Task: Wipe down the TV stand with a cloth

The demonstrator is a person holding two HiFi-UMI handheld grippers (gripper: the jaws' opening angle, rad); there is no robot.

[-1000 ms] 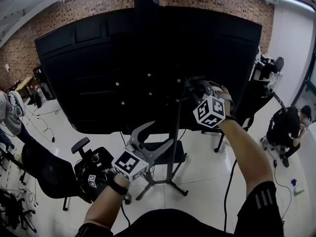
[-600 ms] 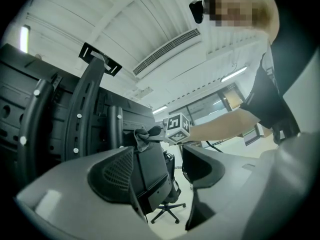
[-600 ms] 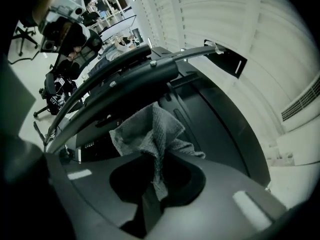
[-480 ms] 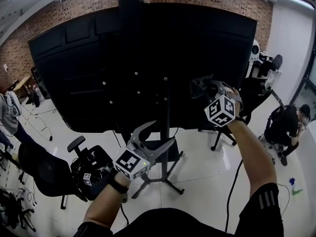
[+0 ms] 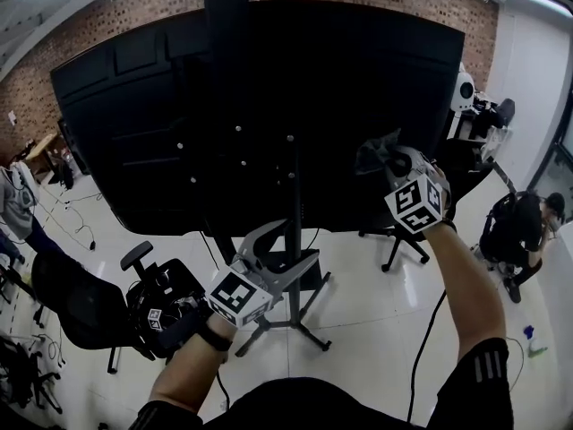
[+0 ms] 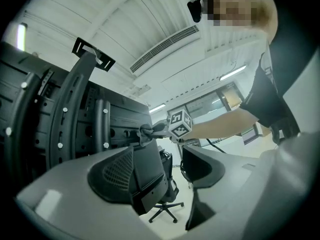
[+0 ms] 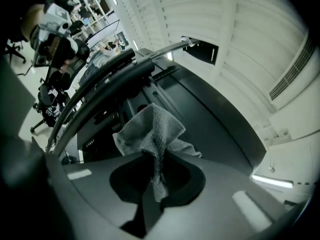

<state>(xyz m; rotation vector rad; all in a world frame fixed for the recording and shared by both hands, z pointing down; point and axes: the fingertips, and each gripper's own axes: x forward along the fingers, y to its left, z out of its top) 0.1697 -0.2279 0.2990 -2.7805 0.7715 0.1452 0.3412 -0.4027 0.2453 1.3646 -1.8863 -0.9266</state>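
Note:
The back of a big black TV (image 5: 269,106) fills the head view, carried on a black stand with a pole (image 5: 293,240) and splayed feet (image 5: 300,328). My right gripper (image 5: 383,158) is held up by the panel's lower right part, shut on a grey cloth (image 5: 374,149). In the right gripper view the crumpled cloth (image 7: 150,129) is pinched between the jaws (image 7: 152,181), with the dark panel (image 7: 210,114) just beyond. My left gripper (image 5: 279,247) hovers lower, in front of the pole, jaws apart and empty (image 6: 170,176). The left gripper view also catches the right gripper (image 6: 165,129) and its cloth (image 6: 146,132).
A black office chair (image 5: 85,307) and gear stand on the white floor at the left. Another chair (image 5: 403,240) is behind the TV at the right. A person (image 5: 519,227) crouches at the far right. A cable (image 5: 421,339) trails over the floor.
My right gripper has carried the cloth to the right along the TV's back. The left gripper has stayed open and hardly shifted in the picture.

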